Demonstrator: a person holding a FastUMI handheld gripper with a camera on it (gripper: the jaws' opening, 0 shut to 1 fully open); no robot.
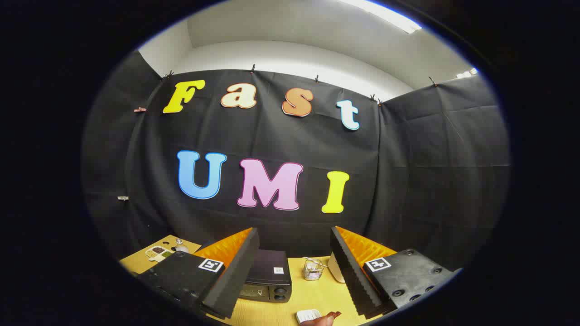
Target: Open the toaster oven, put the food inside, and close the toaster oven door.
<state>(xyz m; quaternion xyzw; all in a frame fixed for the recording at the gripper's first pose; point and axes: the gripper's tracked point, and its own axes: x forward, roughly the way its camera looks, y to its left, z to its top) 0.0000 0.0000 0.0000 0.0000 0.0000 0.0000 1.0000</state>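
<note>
Your fingers point(294, 271) stood apart, gripping nothing | boxy dark toaster oven point(267, 281) beyond them on wooden worktop point(312, 296) | small wire basket point(313, 269) beside it | reddish-brown piece point(334, 314), possibly food

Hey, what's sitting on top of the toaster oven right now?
The toaster oven has a bare dark top with one small white sticker. The open gripper's left finger hides its left side.

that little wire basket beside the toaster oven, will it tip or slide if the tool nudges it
The wire basket looks thin, open-meshed and empty, so probably light. On the smooth wooden table it would likely slide, perhaps tip. The open tool touches nothing.
</note>
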